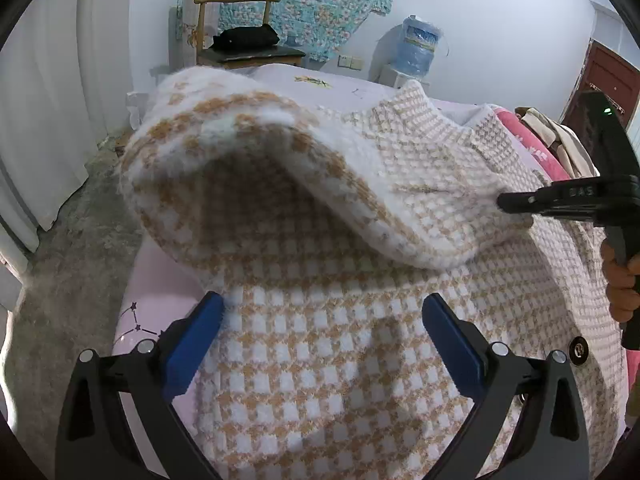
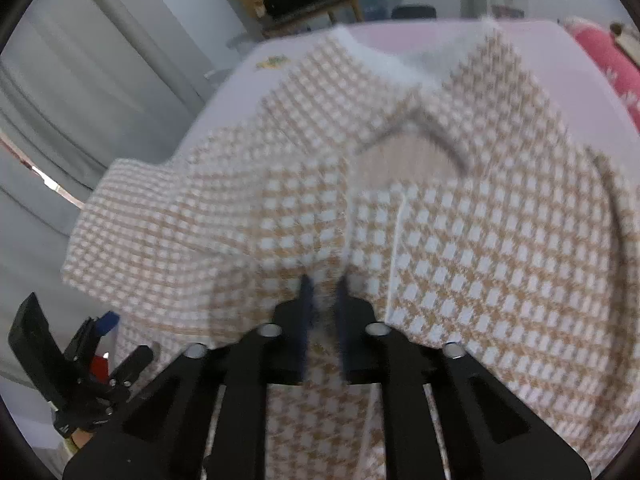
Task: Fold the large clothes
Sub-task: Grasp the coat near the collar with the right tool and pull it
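A tan-and-white houndstooth jacket lies spread on the pale pink bed sheet. One fuzzy part of it is humped up and curls over toward the right. My left gripper hovers over the jacket's near part, its blue pads wide open and nothing between them. At the right edge of the left wrist view, my right gripper pinches the jacket's raised edge. In the right wrist view, the right gripper stands shut with a fold of the jacket between its pads. The left gripper shows at the lower left.
A wooden chair holding a black bag stands beyond the bed. A blue water bottle is by the far wall. Pink bedding lies at the bed's right side. Grey floor runs along the left. A person's hand holds the right gripper.
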{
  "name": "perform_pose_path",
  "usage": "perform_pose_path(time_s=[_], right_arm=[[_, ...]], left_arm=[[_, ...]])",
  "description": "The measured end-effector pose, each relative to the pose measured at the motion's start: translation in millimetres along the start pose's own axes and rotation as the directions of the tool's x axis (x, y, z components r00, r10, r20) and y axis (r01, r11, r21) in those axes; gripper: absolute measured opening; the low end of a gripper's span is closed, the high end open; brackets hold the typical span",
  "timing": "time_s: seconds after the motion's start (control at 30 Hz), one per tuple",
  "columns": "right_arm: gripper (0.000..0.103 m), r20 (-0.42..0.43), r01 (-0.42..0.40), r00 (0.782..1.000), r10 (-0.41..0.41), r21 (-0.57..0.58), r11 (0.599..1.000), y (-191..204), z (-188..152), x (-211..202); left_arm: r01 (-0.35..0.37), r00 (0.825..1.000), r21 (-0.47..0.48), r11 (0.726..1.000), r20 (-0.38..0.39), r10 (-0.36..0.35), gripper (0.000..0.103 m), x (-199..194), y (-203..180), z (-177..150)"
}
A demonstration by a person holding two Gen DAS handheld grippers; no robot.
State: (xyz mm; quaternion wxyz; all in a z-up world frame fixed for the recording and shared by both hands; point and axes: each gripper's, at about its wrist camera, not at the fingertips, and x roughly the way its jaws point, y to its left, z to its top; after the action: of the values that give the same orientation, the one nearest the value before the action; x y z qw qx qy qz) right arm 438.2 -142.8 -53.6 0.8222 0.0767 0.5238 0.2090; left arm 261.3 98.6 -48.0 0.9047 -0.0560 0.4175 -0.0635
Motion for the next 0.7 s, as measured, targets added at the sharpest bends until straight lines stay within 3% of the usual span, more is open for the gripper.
perform_pose_path(time_s=[0.13,0.3,0.37,0.53,0.7], right_arm=[[0.005,0.167,0.044,0.985,-0.033,-0.062,0.997,17,2,-63],[0.005,0.313,0.156,0.94,-0.132,-0.052,0.986,-2,-11,-142],[0.005,0.316,0.212,0.93,-0.19,-0.036,0.977,-13,-18,-149],[0.005,0.243,0.264,0.934,-0.263,0.03,0.964,-44,-39,-131],[0.005,0.257,0.261,0.929,-0.266,0.054,0.964,-52,-40,-130]], left_arm=[[-0.007,1.0,-0.044,0.999,-0.02,0.006,0.097,-4,8,-1],[-0.027,0.999,-0.077,0.997,-0.032,0.024,0.097,-8,16,-8],[-0.036,0.999,-0.074,0.997,-0.032,0.034,0.097,-8,15,-9],[-0.061,0.997,-0.048,0.997,-0.041,0.059,0.097,-6,9,-10],[-0.059,0.997,-0.048,0.997,-0.042,0.057,0.097,-6,8,-9]])
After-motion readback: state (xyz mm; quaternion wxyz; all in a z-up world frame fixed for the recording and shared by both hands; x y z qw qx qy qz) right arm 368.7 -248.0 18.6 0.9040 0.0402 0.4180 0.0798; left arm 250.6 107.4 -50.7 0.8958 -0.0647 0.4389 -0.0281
